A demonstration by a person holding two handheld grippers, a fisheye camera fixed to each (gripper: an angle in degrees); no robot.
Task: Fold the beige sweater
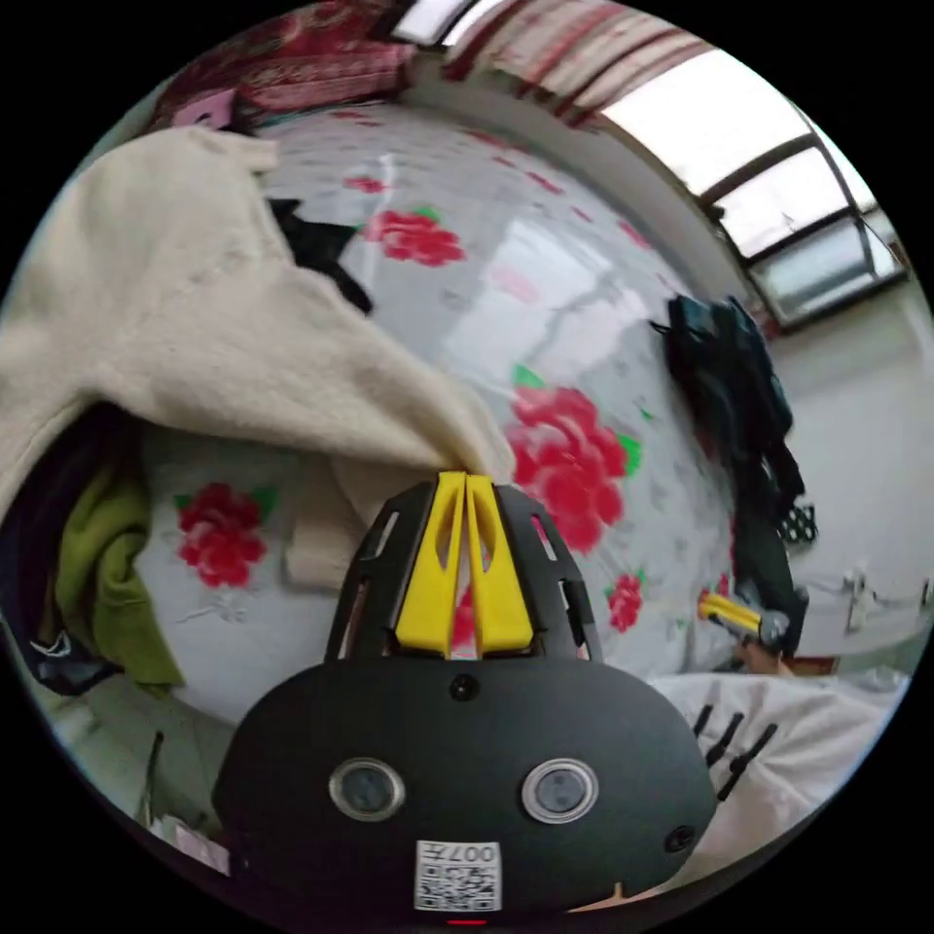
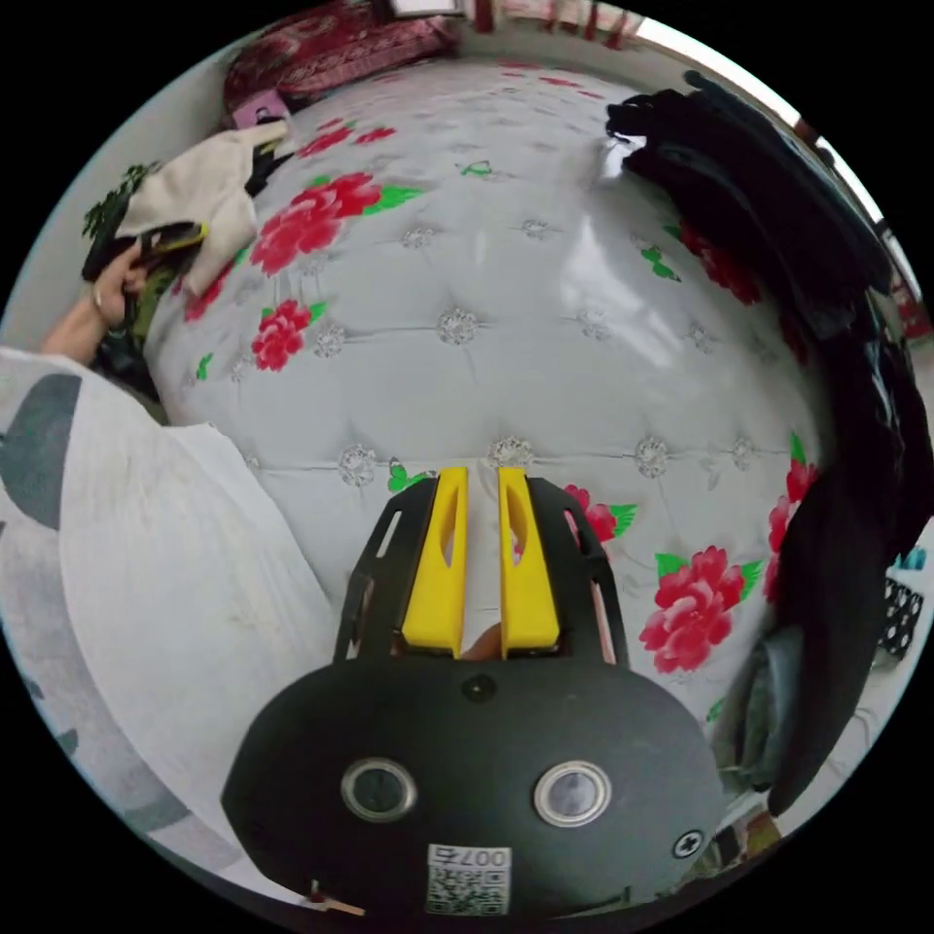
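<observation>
Closest to my left camera, the left claw (image 1: pixel 465 484) has its yellow jaws pressed together on an edge of the beige sweater (image 1: pixel 185 302), which hangs lifted from that pinch and drapes back toward the near left corner of the bed (image 1: pixel 545 282). Seen from the right gripper view, the same sweater (image 2: pixel 199 195) sits bunched at the bed's far left corner, by the person's hand (image 2: pixel 109 292). My right claw (image 2: pixel 479 496) hovers over the middle of the mattress with a narrow gap between its jaws, holding nothing.

I judge the knit soft, thick and fairly light; it should sag and stretch rather than slip (one pinch point lets it bunch). I would take the opposite shoulder or hem with the free claw and spread it flat.

Underneath is a glossy, tufted white bed cover with red flowers (image 1: pixel 564 467). Dark clothes (image 2: pixel 778 253) are piled along the right edge, green and dark garments (image 1: pixel 102 574) at the left corner. Windows (image 1: pixel 778 185) and patterned cushions (image 2: pixel 341 39) lie beyond.
</observation>
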